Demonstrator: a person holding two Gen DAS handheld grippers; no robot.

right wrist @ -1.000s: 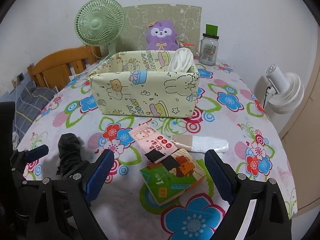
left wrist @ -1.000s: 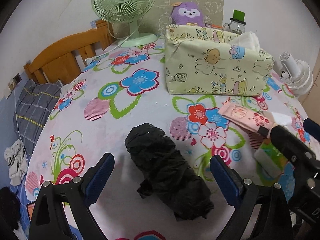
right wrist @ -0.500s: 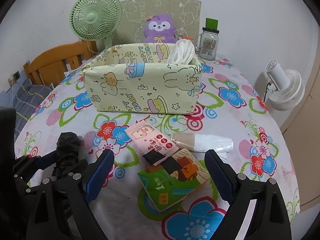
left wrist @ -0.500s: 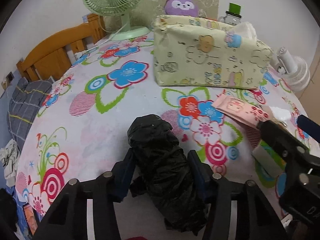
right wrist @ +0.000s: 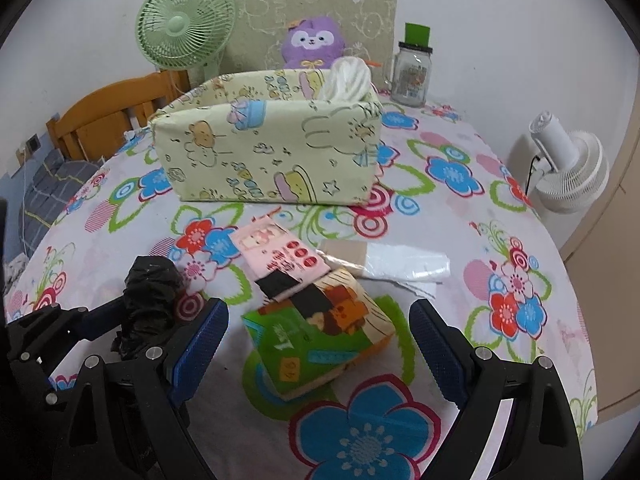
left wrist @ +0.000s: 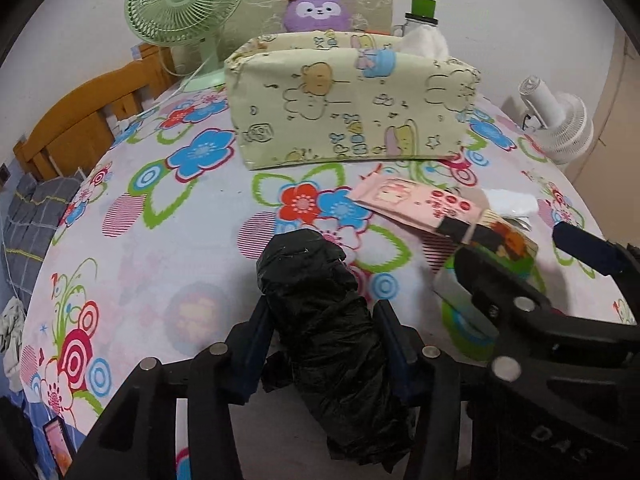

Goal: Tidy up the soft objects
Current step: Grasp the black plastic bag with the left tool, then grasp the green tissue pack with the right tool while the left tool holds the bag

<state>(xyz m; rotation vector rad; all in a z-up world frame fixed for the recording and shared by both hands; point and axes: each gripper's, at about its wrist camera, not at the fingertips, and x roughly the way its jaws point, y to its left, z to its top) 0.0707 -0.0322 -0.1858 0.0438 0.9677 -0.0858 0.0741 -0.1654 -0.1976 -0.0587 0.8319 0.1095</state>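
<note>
My left gripper is shut on a black plastic bag roll and holds it just above the flowered tablecloth; it also shows in the right wrist view. My right gripper is open and empty, its blue pads on either side of a green tissue pack. A pink tissue pack leans on the green one. A clear plastic bag roll lies behind them. The yellow cartoon fabric box stands behind, with a white bag in it.
A green desk fan, a purple plush toy and a glass jar stand at the back of the round table. A white fan is off the right edge. A wooden chair is at the left.
My left gripper closed around the black roll and raised it slightly toward the box. My right gripper moved a little nearer the green tissue pack and stayed open.
</note>
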